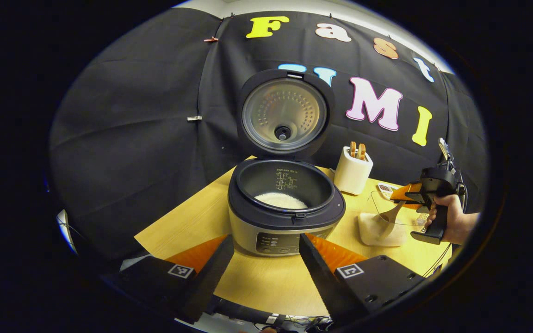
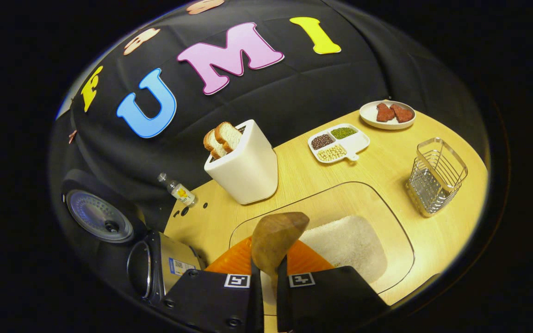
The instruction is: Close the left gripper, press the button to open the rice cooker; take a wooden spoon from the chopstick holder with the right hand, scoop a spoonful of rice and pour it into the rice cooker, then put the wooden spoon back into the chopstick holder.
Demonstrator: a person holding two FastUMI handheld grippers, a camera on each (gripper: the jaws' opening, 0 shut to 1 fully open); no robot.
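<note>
Fingers of the right gripper [image 2: 266, 282] are pinching the handle of the brown wooden spoon [image 2: 275, 240], whose long axis is running straight out along the fingers, bowl end forward. From the right gripper view the spoon's bowl is hanging over the near edge of the clear shallow tray of white rice [image 2: 350, 245], with the heap lying just ahead and to the right of the tip. In the left gripper view the spoon [image 1: 389, 217] is slanting down into that tray [image 1: 382, 229], though whether any rice is riding on it cannot be told. Beyond the tray, the wire-mesh metal chopstick holder [image 2: 435, 178] is standing further right. The black and silver rice cooker [image 1: 285, 208] is sitting off to the spoon's left with its lid up and some rice already lying in its pot. The left gripper [image 1: 266, 263] is hovering in front of the cooker with fingers spread, holding nothing. Judging from this, the scoop is calling for the right hand alone, followed by a leftward carry.
</note>
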